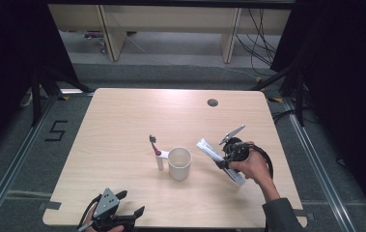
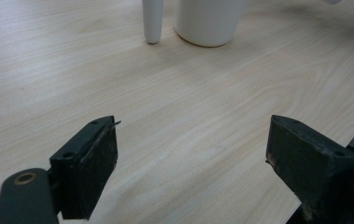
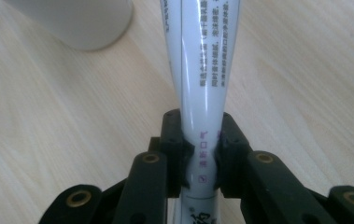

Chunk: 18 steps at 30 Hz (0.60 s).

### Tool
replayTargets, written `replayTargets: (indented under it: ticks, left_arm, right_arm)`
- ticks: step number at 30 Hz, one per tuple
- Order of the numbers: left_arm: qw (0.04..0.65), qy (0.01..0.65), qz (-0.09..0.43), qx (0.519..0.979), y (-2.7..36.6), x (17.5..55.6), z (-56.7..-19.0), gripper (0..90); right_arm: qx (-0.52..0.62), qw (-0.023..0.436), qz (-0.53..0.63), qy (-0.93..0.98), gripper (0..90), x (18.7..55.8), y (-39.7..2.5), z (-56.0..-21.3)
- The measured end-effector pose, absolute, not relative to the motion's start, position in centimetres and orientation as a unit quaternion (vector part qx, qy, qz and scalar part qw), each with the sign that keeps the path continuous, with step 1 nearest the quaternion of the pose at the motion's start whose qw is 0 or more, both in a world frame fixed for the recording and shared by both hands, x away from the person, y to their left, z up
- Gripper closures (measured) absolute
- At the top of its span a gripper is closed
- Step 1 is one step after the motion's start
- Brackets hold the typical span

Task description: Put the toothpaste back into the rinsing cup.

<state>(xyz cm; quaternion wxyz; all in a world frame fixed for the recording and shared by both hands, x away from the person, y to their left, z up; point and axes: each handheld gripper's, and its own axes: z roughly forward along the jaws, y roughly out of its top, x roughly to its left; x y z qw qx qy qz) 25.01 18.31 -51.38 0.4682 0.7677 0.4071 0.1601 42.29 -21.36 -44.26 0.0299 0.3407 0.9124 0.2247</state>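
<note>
A white cup [image 1: 179, 163] stands near the middle of the wooden table [image 1: 122, 121]. Beside its left lies a toothbrush [image 1: 156, 152] with a white handle and a red neck. My right gripper [image 1: 225, 162] is shut on a white toothpaste tube [image 1: 212, 153], right of the cup; the tube [image 3: 202, 70] runs forward between the jaws toward the cup [image 3: 79, 21]. My left gripper [image 1: 132, 203] is open at the table's front edge with nothing between its jaws; its view shows the cup [image 2: 209, 21] and the toothbrush handle [image 2: 152, 21] ahead.
A round cable hole [image 1: 213, 102] sits near the table's far edge. Black curtains and metal floor rails flank the table, and cables lie on the floor at the back right. A "5" [image 1: 56, 130] is marked on the floor at left.
</note>
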Motion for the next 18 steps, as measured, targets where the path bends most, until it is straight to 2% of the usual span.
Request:
replayTargets:
  ticks: [10,13,18]
  left_arm:
    - [0.474,0.41,0.165,0.762,18.5,25.0,-51.3,16.3]
    - [0.475,0.411,0.165,0.761,18.5,25.1,-51.3,16.3]
    - [0.47,0.409,0.172,0.763,18.5,25.1,-51.2,16.4]
  right_arm:
    - [0.359,0.057,0.294,0.884,76.5,41.6,-22.1,-43.3]
    - [0.37,0.052,0.311,0.874,76.6,41.3,-22.0,-43.0]
    - [0.349,0.082,0.349,0.866,76.5,41.3,-22.0,-42.7]
